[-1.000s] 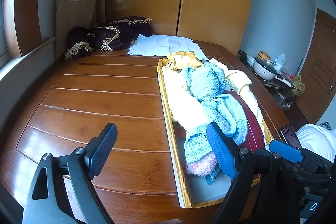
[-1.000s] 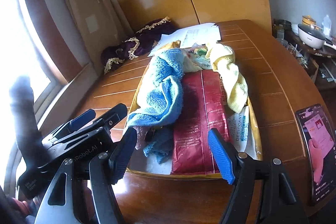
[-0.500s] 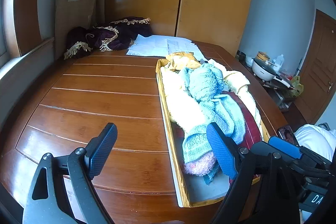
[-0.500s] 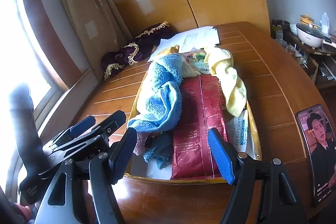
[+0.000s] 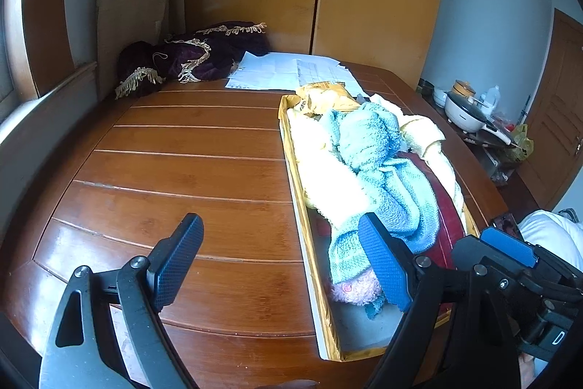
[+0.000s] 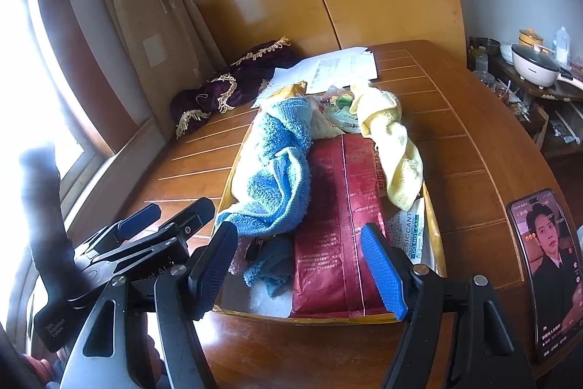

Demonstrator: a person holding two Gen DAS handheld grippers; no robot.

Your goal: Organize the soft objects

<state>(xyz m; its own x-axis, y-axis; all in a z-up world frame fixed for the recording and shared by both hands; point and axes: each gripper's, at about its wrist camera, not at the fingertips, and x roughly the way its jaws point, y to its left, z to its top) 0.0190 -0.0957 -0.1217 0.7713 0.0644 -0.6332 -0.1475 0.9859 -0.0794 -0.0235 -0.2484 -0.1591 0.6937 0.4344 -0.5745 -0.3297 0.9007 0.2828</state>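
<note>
The left gripper (image 5: 280, 261) has its fingers spread wide and holds nothing; the right gripper (image 6: 302, 270) is likewise wide open and empty. Compared with a second ago, both hang in almost the same pose, the views having shifted only slightly, and the cloths in the tray (image 6: 433, 236) have not moved. The left gripper hovers over the bare counter (image 5: 189, 163) just off the tray's long side, one finger overlapping the tray's near end. The right gripper hovers at the tray's near short edge. Inside the tray, a crumpled blue towel (image 6: 280, 170) lies along one side, partly over a dark red packet (image 6: 339, 225). A twisted yellow towel (image 6: 393, 148) lies on the packet's other side. A pink fluffy piece (image 5: 355, 290) peeks from under the blue towel's near end. A phone (image 6: 546, 265) lies on the counter beside the tray.
</note>
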